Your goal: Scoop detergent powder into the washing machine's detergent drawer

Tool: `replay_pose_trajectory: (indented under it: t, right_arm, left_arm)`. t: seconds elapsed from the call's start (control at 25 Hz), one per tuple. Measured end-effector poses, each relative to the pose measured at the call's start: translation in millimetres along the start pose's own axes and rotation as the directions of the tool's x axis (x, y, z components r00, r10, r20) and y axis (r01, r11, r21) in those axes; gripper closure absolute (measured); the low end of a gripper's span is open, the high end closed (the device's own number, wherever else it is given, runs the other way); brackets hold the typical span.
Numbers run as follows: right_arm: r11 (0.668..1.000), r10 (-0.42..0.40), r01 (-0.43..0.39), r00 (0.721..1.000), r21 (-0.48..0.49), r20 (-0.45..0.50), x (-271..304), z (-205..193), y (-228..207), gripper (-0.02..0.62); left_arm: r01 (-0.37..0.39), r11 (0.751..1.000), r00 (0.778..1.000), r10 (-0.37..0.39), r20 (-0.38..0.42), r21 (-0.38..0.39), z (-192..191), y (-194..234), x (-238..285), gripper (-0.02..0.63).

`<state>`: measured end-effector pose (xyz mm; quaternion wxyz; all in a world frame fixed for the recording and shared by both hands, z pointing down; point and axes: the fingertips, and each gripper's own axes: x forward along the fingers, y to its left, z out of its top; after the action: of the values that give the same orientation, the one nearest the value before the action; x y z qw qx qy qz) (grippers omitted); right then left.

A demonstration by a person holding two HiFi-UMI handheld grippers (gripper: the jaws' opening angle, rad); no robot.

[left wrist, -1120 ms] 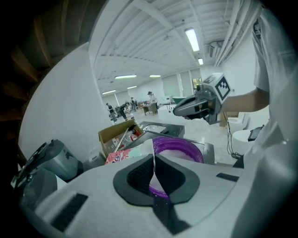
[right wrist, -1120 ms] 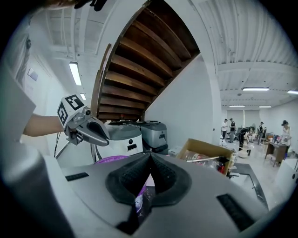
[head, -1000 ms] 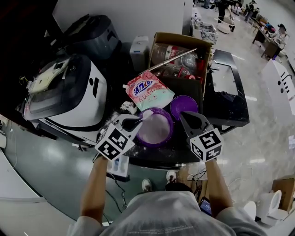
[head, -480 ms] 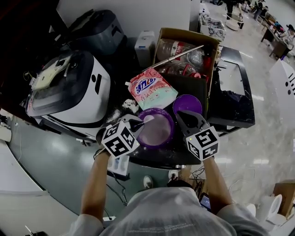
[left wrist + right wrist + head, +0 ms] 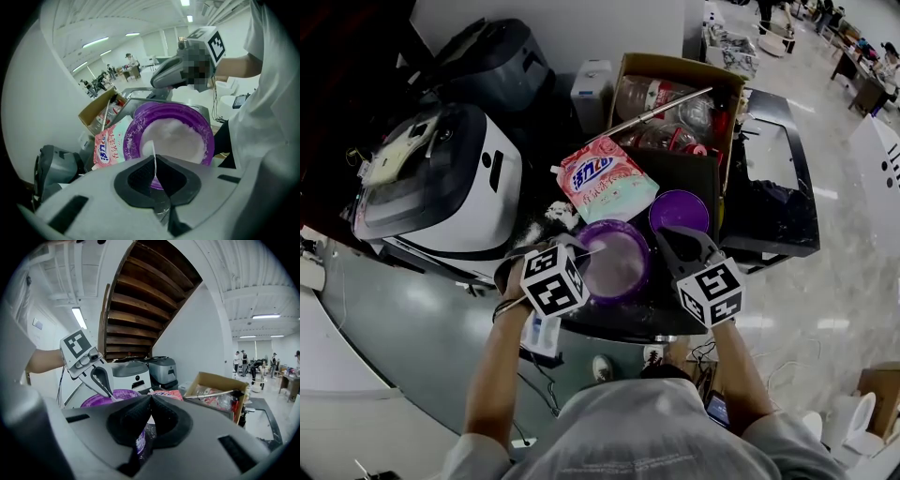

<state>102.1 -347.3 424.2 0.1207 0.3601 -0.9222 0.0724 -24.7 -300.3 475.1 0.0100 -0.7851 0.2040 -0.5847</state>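
Head view: the left gripper [image 5: 567,251] pinches a white spoon [image 5: 591,249]. The spoon sticks out past its jaws, over the purple tub [image 5: 619,225] of powder [image 5: 617,264]. The right gripper [image 5: 667,239] has its jaws at the tub's other side. The lid [image 5: 680,211] lies just past them. The bag [image 5: 605,178] lies beyond the tub. The washer [image 5: 441,187] stands off to the left of the left jaws.

Left gripper view: the jaws are shut tight on the thin spoon handle. The tub sits right ahead, with the bag ahead and to the left.

Right gripper view: the jaws are pressed together with a strip of purple tub wall between them. The box [image 5: 213,380] is ahead and to the right.
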Motion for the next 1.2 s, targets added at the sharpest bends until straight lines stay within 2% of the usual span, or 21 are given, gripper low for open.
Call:
replay_pose_trajectory:
  t: [0.44,0.96,1.2]
  right_arm:
    - [1.0,-0.007,0.007,1.0,0.026,0.0,-1.4,-5.4,3.1,0.591]
    - [0.999,-0.035,0.036,0.999,0.037,-0.011,-5.3,-10.1,-2.3,0.591]
    - [0.998,-0.054,0.054,0.998,0.034,-0.011,-9.6,-8.9,-5.8,0.591]
  left_arm:
    - [0.089,0.994,0.988,-0.081,-0.132,0.057,-11.2,-10.7,10.6,0.591]
    - [0.199,0.978,0.972,-0.189,-0.143,0.056,-12.6,-22.0,16.0,0.591]
    - [0.27,0.961,0.953,-0.259,-0.16,0.052,-13.5,-30.5,14.6,0.591]
